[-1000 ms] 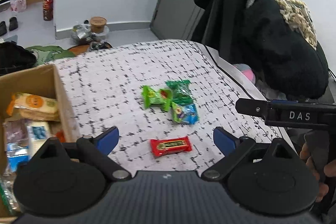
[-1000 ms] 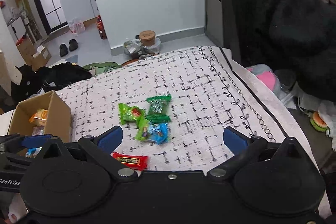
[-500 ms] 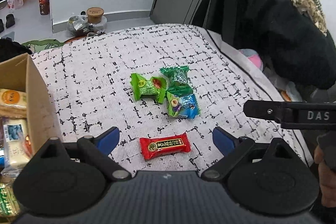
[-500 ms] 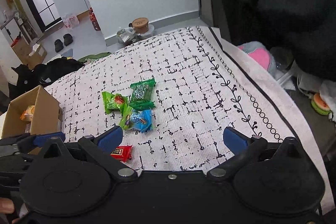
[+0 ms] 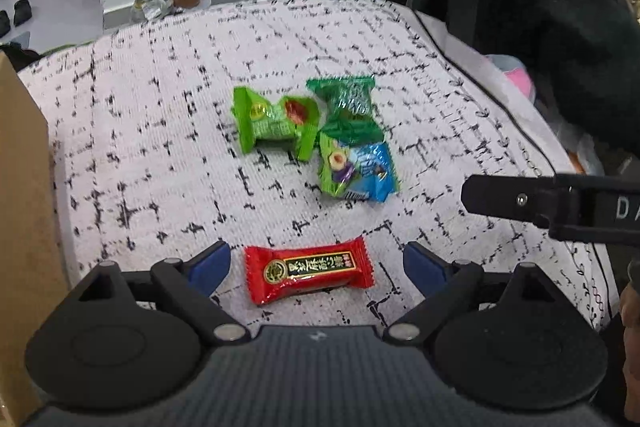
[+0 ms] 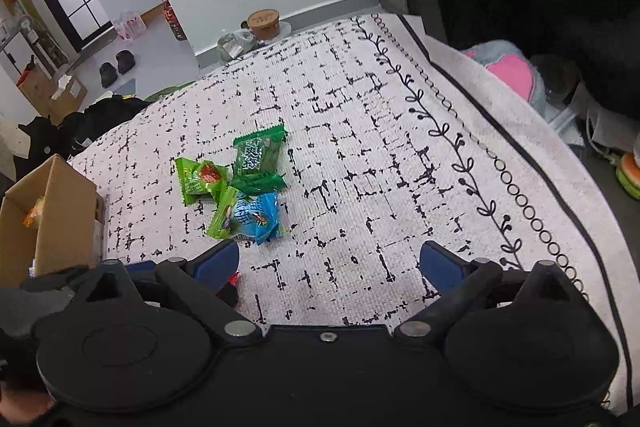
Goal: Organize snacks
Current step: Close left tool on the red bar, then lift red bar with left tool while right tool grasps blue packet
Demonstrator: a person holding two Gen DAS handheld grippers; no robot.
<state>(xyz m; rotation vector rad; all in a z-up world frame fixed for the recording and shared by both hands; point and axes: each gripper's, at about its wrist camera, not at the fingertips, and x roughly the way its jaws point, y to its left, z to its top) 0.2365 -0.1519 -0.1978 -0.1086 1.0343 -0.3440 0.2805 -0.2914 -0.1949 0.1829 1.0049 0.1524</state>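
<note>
Patterned bench cloth (image 5: 160,155) is being approached by the spread left hand-held gripper (image 5: 316,263), red candy (image 5: 308,273) lying between its jaws.
Right hand-held gripper (image 6: 330,261) is closing on nothing; slick wrapper is likely being skidded or cloth being pinched instead.

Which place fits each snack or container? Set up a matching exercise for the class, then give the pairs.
Things:
1. red candy
2. dark green packet
3. blue packet
4. cardboard box

Places:
A. farthest of the cluster
B. at the cloth's left edge
C. between the left claw's open fingers
D. nearest of the cluster

Pairs: 1-C, 2-A, 3-D, 4-B
</note>
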